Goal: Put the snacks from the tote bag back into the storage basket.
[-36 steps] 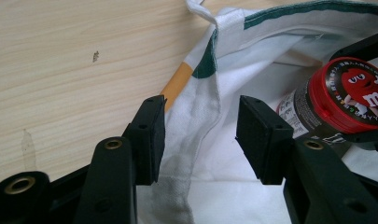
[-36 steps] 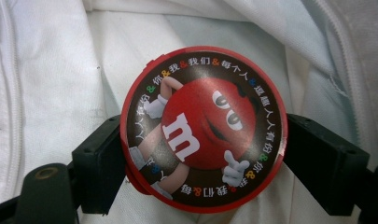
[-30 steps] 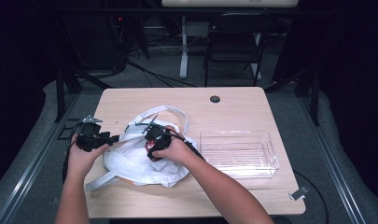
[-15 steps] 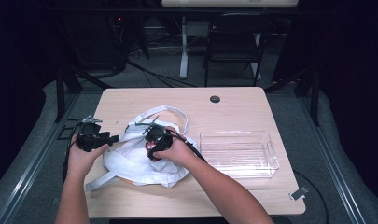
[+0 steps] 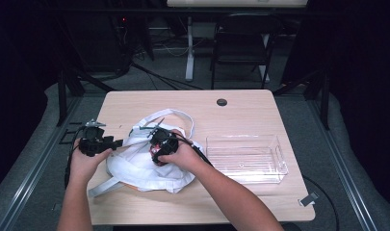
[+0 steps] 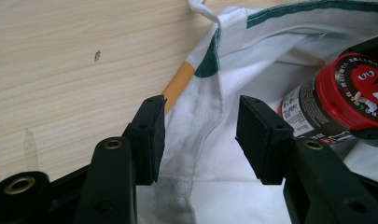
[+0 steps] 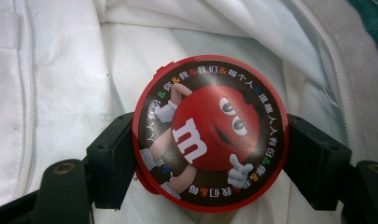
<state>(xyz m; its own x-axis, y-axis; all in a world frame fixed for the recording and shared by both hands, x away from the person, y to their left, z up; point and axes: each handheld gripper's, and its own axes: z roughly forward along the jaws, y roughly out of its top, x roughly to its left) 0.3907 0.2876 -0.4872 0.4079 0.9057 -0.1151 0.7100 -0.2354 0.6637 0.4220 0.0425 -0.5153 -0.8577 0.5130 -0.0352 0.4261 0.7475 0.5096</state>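
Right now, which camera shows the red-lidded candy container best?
The right gripper view: the candy container faces the camera lid-on, clamped between the right gripper jaws over the white bag. The left gripper view shows its side and label at the edge; the high view barely a red speck.

1 overhead view, 2 close views sharing the bag (image 5: 149, 168).

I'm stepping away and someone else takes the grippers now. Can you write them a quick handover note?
Right gripper: shut on the red-lidded candy jar, inside the mouth of the white tote bag.
Left gripper: jaws open, a fold of the bag's rim between them, not pinched.
Clear plastic bin: right of the bag, nothing in it.
Done: jar gripped.
Left: probably lift the jar out of the bag, perhaps to the bin.
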